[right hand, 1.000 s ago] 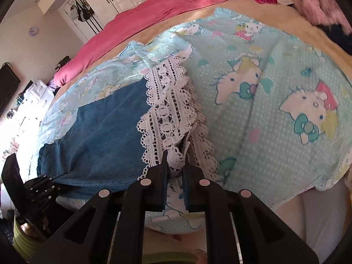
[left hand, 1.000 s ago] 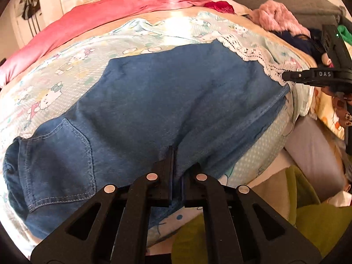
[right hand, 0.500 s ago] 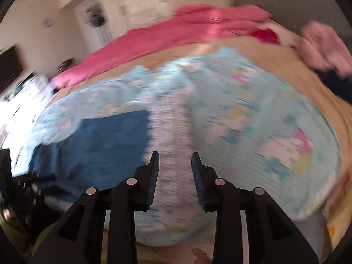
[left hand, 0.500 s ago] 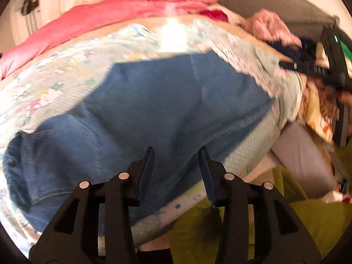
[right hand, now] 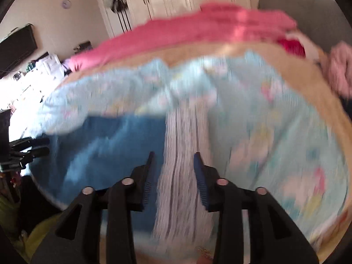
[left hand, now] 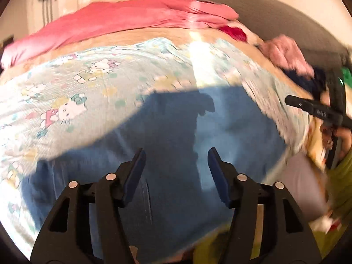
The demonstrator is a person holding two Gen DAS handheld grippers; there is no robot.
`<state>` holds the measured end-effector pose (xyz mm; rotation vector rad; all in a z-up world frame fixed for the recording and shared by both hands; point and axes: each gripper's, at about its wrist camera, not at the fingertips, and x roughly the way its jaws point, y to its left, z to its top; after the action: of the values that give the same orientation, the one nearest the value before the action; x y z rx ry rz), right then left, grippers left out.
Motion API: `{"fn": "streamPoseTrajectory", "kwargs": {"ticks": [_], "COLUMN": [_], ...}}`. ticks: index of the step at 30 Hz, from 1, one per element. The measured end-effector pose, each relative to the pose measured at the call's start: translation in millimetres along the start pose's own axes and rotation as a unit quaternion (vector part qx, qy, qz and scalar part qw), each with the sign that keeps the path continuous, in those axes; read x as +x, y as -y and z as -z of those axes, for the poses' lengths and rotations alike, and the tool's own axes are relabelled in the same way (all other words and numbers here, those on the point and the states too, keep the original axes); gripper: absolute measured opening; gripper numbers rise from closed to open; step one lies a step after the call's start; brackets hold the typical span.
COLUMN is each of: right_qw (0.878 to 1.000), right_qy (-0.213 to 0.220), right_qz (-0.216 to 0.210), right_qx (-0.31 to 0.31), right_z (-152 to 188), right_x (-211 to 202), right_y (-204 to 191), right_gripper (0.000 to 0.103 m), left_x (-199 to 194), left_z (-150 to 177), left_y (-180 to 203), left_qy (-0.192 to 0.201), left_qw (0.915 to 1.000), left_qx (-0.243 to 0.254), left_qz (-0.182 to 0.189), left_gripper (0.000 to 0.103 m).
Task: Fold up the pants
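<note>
Left gripper [left hand: 176, 160]: jaws stood wide apart, nothing between them, poised over the denim.
Right gripper [right hand: 173, 165]: jaws spread too, holding nothing, lined up over the pale lace band [right hand: 184, 154]; from the left wrist view it showed as a dark bar at the far right edge [left hand: 316, 111].
Pants [left hand: 176, 132]: blue denim, lying spread flat on the cartoon-cat bedsheet [left hand: 88, 92], at the near edge of the bed; in the right wrist view the denim [right hand: 105, 149] sat left of the lace.
Lace band: blurred, running from the sheet toward the right gripper; whether it touched the fingers, couldn't tell.
Background: pink blanket [left hand: 123, 22] bunched along the far side, a fuzzy pink garment [left hand: 286, 55] beyond the pants to the right.
Focus: both views smeared with motion blur.
</note>
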<state>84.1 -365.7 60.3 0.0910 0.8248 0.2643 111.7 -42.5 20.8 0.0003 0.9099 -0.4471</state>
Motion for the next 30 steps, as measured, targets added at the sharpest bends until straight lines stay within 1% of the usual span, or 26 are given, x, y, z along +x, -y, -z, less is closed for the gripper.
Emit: {"fn": "streamPoseTrajectory", "kwargs": {"ticks": [1, 2, 4, 5, 6, 7, 9, 10, 11, 12, 13, 14, 15, 17, 18, 20, 22, 24, 25, 26, 27, 28, 29, 30], "right_qw": [1.000, 1.000, 0.999, 0.998, 0.997, 0.996, 0.994, 0.993, 0.992, 0.992, 0.993, 0.993, 0.994, 0.997, 0.998, 0.998, 0.999, 0.998, 0.997, 0.995, 0.995, 0.995, 0.995, 0.995], "right_qy": [0.000, -0.015, -0.050, -0.065, -0.074, -0.084, -0.112, -0.119, -0.124, -0.120, -0.110, -0.104, -0.092, -0.057, -0.039, -0.024, -0.029, -0.054, -0.066, -0.084, -0.087, -0.085, -0.078, -0.071], "right_qz": [0.008, 0.013, -0.007, -0.008, -0.006, 0.001, -0.010, -0.016, -0.028, -0.041, -0.041, -0.043, -0.048, -0.051, -0.049, -0.043, -0.029, -0.007, 0.001, 0.017, 0.025, 0.030, 0.037, 0.043], "right_qx": [-0.002, 0.000, 0.006, -0.001, -0.007, -0.009, -0.003, 0.002, 0.003, -0.003, -0.017, -0.027, -0.031, -0.028, -0.026, -0.029, -0.029, -0.030, -0.033, -0.040, -0.044, -0.048, -0.050, -0.047], "right_z": [-11, -25, -41, -47, -48, -49, -46, -43, -39, -36, -34, -33, -33, -41, -48, -59, -67, -67, -65, -60, -57, -55, -55, -55], "right_x": [9, 27, 57, 73, 85, 94, 117, 122, 126, 125, 122, 117, 110, 94, 87, 84, 96, 118, 128, 141, 146, 147, 143, 136], "right_y": [6, 15, 27, 31, 33, 34, 40, 41, 41, 39, 35, 30, 28, 30, 32, 35, 39, 41, 39, 38, 38, 37, 37, 38], "right_gripper": [0.036, 0.037, 0.037, 0.040, 0.044, 0.045, 0.046, 0.045, 0.030, 0.022, 0.021, 0.017, 0.016, 0.016, 0.015, 0.015, 0.015, 0.016, 0.017, 0.019, 0.021, 0.021, 0.027, 0.037], "left_x": [10, 19, 38, 48, 57, 70, 86, 96, 101, 108, 115, 119, 119, 115, 110, 104, 110, 122, 130, 137, 138, 136, 130, 124], "left_z": [-13, -23, -38, -43, -48, -52, -55, -56, -56, -55, -53, -52, -51, -57, -62, -73, -80, -81, -78, -75, -70, -68, -66, -64], "left_y": [-8, -14, -25, -29, -32, -36, -40, -41, -42, -42, -42, -39, -37, -30, -27, -23, -17, -12, -12, -13, -17, -20, -23, -27], "left_qy": [-0.003, -0.008, -0.017, -0.022, -0.028, -0.035, -0.044, -0.046, -0.051, -0.056, -0.060, -0.063, -0.063, -0.059, -0.049, -0.028, -0.027, -0.036, -0.042, -0.047, -0.043, -0.035, -0.028, -0.024], "left_qw": [0.9998, 0.9995, 0.9986, 0.9982, 0.9978, 0.9974, 0.9970, 0.9970, 0.9970, 0.9970, 0.9968, 0.9966, 0.9966, 0.9972, 0.9978, 0.9988, 0.9984, 0.9969, 0.9953, 0.9944, 0.9948, 0.9955, 0.9961, 0.9963], "left_qx": [-0.018, -0.029, -0.039, -0.040, -0.042, -0.044, -0.044, -0.043, -0.043, -0.045, -0.051, -0.052, -0.053, -0.043, -0.037, -0.027, -0.013, 0.002, 0.010, 0.012, 0.005, -0.001, -0.008, -0.016], "left_qz": [-0.003, -0.009, -0.032, -0.039, -0.043, -0.044, -0.047, -0.045, -0.039, -0.030, -0.015, -0.007, 0.000, -0.018, -0.025, -0.031, -0.048, -0.070, -0.087, -0.093, -0.092, -0.088, -0.083, -0.081], "left_gripper": [0.053, 0.053, 0.053, 0.053, 0.053, 0.055, 0.057, 0.057, 0.057, 0.055, 0.039, 0.009, 0.005, 0.005, 0.005, 0.005, 0.005, 0.004, 0.005, 0.008, 0.009, 0.014, 0.023, 0.028]}}
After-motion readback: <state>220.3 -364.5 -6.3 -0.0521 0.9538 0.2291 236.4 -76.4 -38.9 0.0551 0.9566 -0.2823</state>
